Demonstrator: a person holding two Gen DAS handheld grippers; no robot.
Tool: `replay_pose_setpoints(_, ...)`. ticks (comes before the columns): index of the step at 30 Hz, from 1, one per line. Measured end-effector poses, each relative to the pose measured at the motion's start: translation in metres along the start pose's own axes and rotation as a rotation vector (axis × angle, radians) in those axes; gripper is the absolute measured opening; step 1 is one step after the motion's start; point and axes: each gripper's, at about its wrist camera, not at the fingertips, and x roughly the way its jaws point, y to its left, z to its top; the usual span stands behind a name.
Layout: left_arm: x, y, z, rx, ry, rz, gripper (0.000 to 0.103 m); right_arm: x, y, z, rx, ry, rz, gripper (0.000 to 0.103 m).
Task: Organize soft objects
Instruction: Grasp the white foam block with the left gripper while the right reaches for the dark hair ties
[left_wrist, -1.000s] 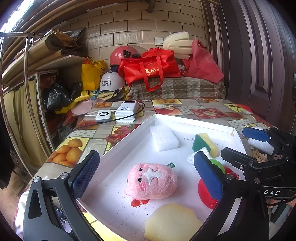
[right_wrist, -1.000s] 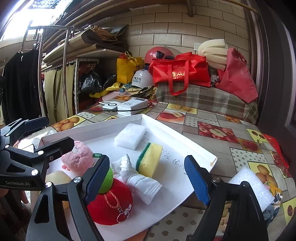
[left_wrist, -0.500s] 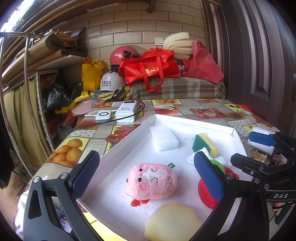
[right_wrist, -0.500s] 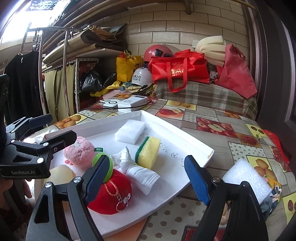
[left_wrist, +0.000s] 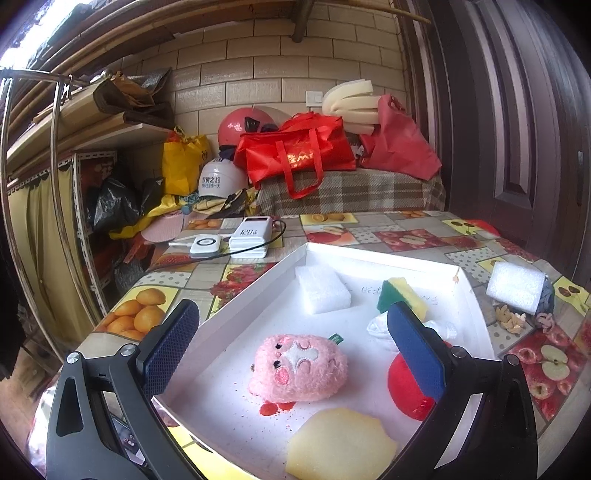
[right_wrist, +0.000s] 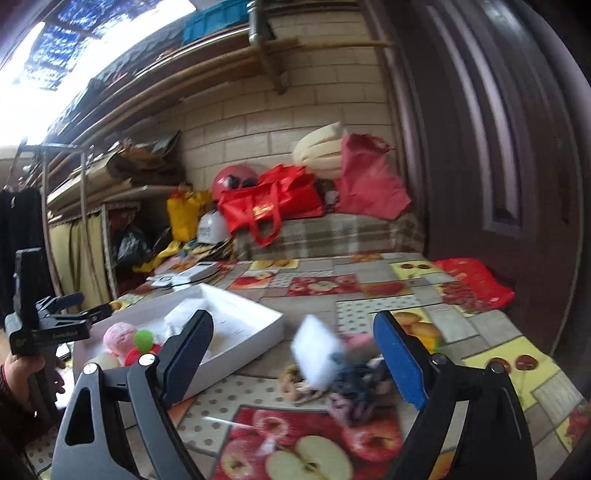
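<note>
- Left gripper (left_wrist: 291, 341) hovers over the near edge of the white tray (left_wrist: 258, 291), jaws spread wide with nothing gripped.
- In the left wrist view the tray holds a pink plush toy (left_wrist: 298, 367) at the centre, seen between the pads but untouched.
- A pale yellow foam piece (left_wrist: 340, 448) lies at 6 o'clock from the plush; a red plush ball (left_wrist: 404, 384) at 3 o'clock.
- A white foam block (left_wrist: 322, 288) sits at 12 o'clock and a yellow-green sponge (left_wrist: 402, 297) at 1 o'clock.
- Right gripper (right_wrist: 293, 356) is over the fruit-print tablecloth (right_wrist: 369, 291), right of the tray; its jaws are opening and clasp nothing.
- Ahead of it, blurred, a second white foam block (right_wrist: 317, 349) rests on a heap of hair ties (right_wrist: 351, 387).
</note>
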Motion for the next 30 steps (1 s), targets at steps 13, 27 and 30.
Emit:
replay_pose_setpoints(13, -0.025, -0.077, 0.01, -0.027, 0.065, -0.368, 0.103, 0.006, -0.098, 0.004, 0.077, 0.106, -0.238, 0.091)
replay_pose_setpoints(27, 0.047, -0.195, 0.017, -0.023, 0.393, -0.584, 0.102, 0.035, -0.103, -0.011, 0.054, 0.304, -0.269, 0.091)
replay_pose_setpoints(30, 0.071, -0.211, 0.036, -0.052, 0.408, -0.549, 0.102, 0.036, -0.102, -0.012, 0.05, 0.313, -0.256, 0.091)
